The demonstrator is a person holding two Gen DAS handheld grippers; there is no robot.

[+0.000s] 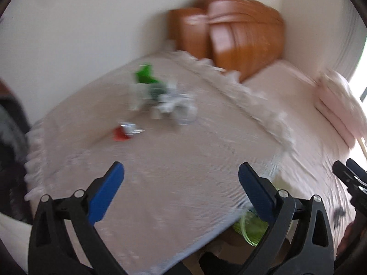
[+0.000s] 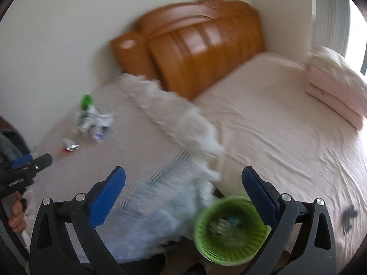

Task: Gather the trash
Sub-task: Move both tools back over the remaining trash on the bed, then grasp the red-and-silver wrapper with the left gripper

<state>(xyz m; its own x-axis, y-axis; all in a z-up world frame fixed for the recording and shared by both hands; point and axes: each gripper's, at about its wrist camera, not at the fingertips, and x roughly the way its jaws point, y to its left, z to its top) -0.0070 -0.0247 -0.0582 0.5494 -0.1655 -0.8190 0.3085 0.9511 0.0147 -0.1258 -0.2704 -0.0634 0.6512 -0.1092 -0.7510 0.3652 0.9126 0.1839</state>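
Table surface (image 1: 183,183) wearing a lacy beige cloth (image 1: 229,87), green bottle (image 1: 144,74), crumpled white wrappers (image 1: 172,103) and small red piece (image 1: 120,135) lying on it, all blurry

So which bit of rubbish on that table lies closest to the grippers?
The small red and silver wrapper, lying apart on the cloth-covered table. The green-topped pile of clear and white litter sits farther back, toward the wall.
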